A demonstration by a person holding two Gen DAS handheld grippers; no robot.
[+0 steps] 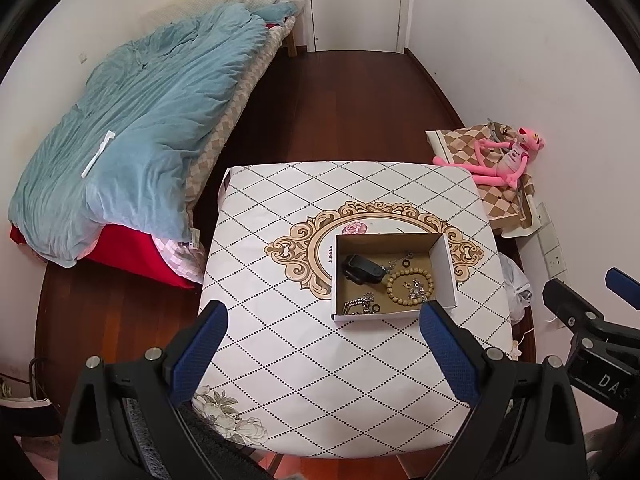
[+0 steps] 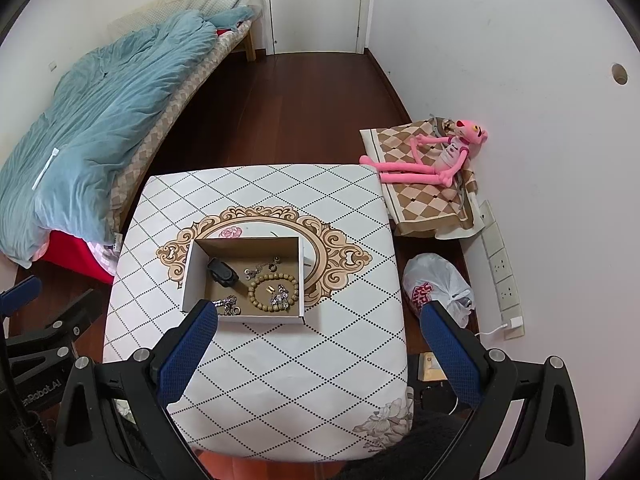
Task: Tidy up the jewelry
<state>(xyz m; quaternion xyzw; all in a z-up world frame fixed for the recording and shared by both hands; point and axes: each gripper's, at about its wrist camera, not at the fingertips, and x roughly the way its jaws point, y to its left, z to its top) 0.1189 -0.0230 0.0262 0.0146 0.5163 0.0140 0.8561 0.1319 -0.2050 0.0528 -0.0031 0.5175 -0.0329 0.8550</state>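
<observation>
Tabletop box beyond both tongs

A bedroom in a home.

A bed with a rumpled blue quilt lies along the left wall, over a dark wooden floor, with a white door shut at the far end. On the right, a pink plush toy sits on a checked cushion against the white wall, with wall sockets and a plastic bag near it. In the middle stands a worktop under a diamond-patterned cloth, carrying a small cardboard box of jewellery.
</observation>
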